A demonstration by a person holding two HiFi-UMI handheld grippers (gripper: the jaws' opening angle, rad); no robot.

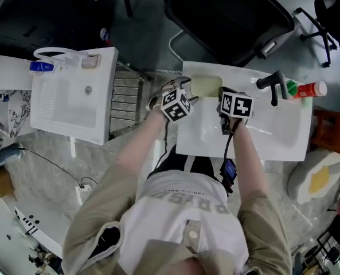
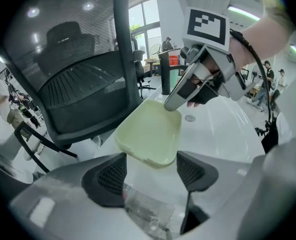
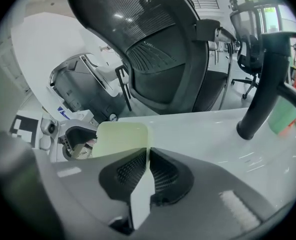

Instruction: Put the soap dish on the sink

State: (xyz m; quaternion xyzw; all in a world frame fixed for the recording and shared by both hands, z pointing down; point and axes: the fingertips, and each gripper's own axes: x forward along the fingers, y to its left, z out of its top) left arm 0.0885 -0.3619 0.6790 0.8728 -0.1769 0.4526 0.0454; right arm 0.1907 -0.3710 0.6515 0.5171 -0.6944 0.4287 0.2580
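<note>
A pale green soap dish rests at the far left corner of the white sink. My right gripper comes in from the dish's right side. In the right gripper view the right gripper is shut on the thin rim of the soap dish. My left gripper is at the dish's left side. In the left gripper view the left gripper stands open, and the near edge of the soap dish lies just ahead of its pads, untouched. The right gripper pinches the dish's far corner there.
A black faucet and a green and red bottle stand at the sink's far right. A second white basin lies to the left. A black office chair stands behind the sink, and a metal grate fills the gap between the basins.
</note>
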